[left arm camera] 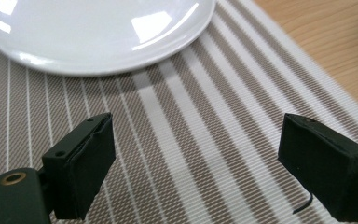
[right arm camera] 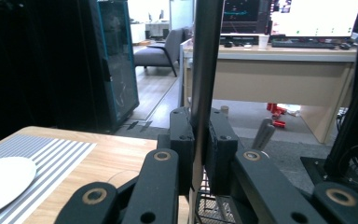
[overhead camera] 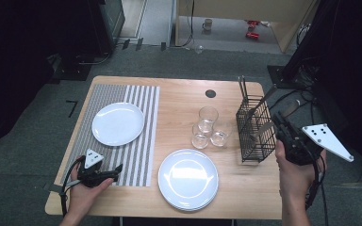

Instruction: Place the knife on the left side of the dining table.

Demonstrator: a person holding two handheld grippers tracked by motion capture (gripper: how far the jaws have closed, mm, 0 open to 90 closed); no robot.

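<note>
My right gripper (right arm camera: 199,126) is shut on a grey metal utensil handle (right arm camera: 205,56) that rises straight up between its pads. In the high view this gripper (overhead camera: 279,123) is held above the table's right edge, beside a black wire cutlery caddy (overhead camera: 254,132) with several utensils in it. My left gripper (overhead camera: 117,172) lies low over the striped placemat (overhead camera: 141,155) near the front left. Its jaws stand wide open, with only the placemat (left arm camera: 191,116) between the pads (left arm camera: 81,163). A white plate (left arm camera: 98,32) sits just beyond them.
The white plate (overhead camera: 118,123) rests on the placemat's far half. A stack of white plates (overhead camera: 188,178) sits at the front centre. Three clear glasses (overhead camera: 207,117) cluster left of the caddy. A desk (right arm camera: 284,70) and floor lie beyond the table.
</note>
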